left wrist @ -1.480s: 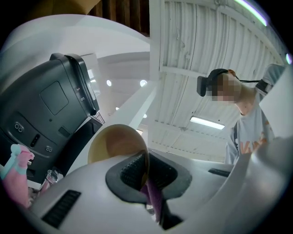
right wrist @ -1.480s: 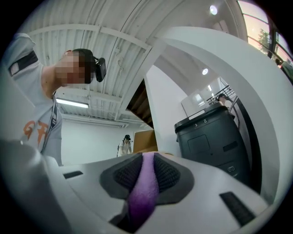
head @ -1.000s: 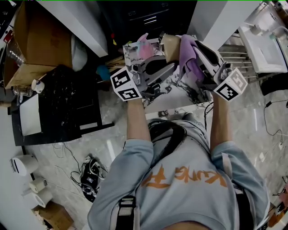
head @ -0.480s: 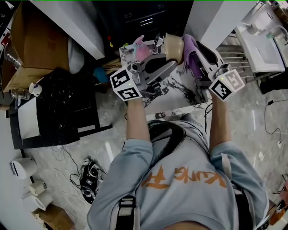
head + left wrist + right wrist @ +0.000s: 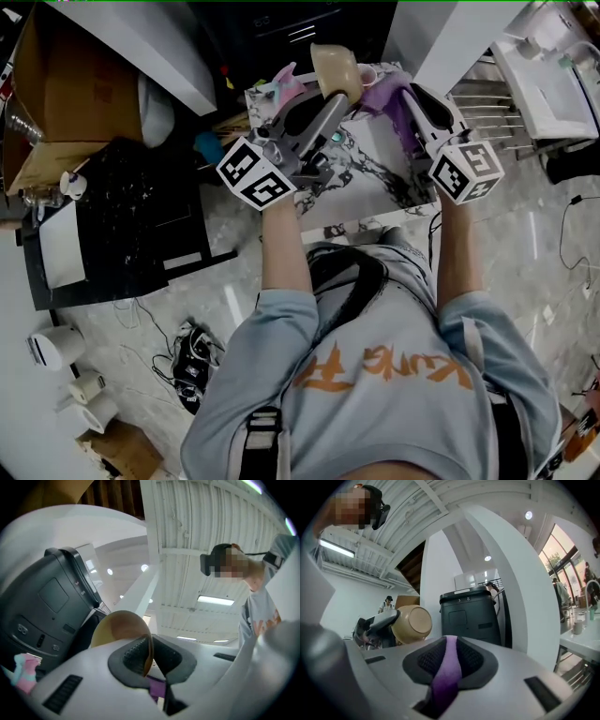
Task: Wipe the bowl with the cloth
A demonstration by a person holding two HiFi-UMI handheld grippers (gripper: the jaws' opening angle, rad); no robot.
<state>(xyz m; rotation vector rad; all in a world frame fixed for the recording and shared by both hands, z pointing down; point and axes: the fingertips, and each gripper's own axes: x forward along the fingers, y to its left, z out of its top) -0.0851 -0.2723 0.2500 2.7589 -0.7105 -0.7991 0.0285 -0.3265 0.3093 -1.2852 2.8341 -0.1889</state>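
Left gripper [image 5: 149, 656]: clamped on the tan bowl [image 5: 119, 627] rim.
Right gripper [image 5: 449, 660]: clamped on the purple cloth [image 5: 445, 677].
Relation: bowl left of cloth, apart, underside toward cloth.

The bowl [image 5: 336, 67] has its rim between the fingers [image 5: 135, 654] of the left gripper [image 5: 149, 660], and its body sits ahead and left of them. The cloth [image 5: 449, 665] lies between the fingers [image 5: 425, 660] of the right gripper [image 5: 449, 658]. From there the bowl is ahead-left and a bin [image 5: 474, 616] stands straight ahead. The tabletop [image 5: 375, 192] lies below both pairs.
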